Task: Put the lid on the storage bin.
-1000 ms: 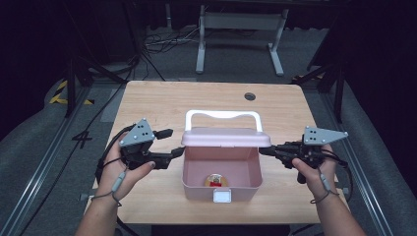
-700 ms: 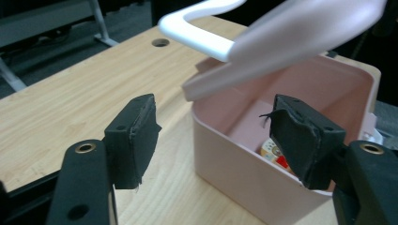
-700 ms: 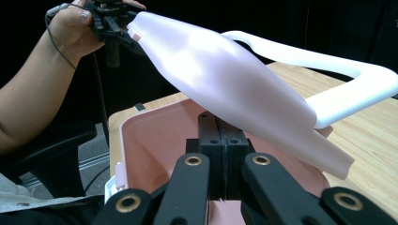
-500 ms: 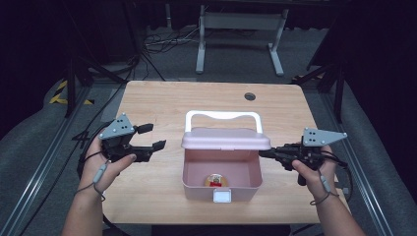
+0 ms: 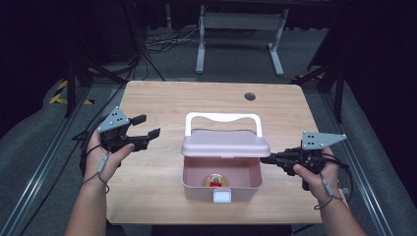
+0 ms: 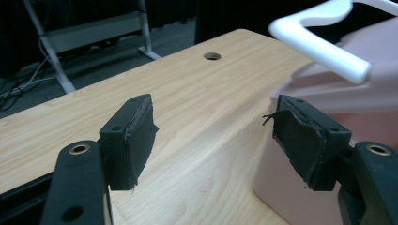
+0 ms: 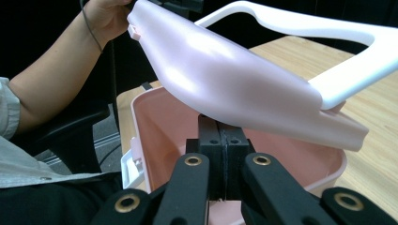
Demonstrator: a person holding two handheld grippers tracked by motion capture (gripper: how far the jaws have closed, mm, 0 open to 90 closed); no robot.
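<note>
A pink box (image 5: 221, 184) stands mid-table with its lid (image 5: 226, 143) half raised and a white handle (image 5: 222, 118) on top. A small round red and gold thing (image 5: 215, 180) lies inside. My right gripper (image 5: 265, 158) is shut, with its tips under the lid's right edge. In the right gripper view the closed gripper (image 7: 225, 136) sits just beneath the lid (image 7: 234, 75), over the box's rim (image 7: 141, 117). My left gripper (image 5: 147, 126) stands open to the left of the box, apart from it. In the left gripper view that gripper (image 6: 213, 140) holds nothing, and the box (image 6: 281, 187) is at the right.
The wooden table (image 5: 162, 98) has a round hole (image 5: 250, 96) near its far edge. A white latch (image 5: 222, 196) sits on the box's front. Beyond the table stand a metal frame (image 5: 241, 19) and floor cables (image 5: 157, 42). Bare wood lies on both sides of the box.
My left gripper has drawn away from the box's left side, moved left and opened. The right gripper has stayed at the lid's right edge, and the lid remains half raised.
</note>
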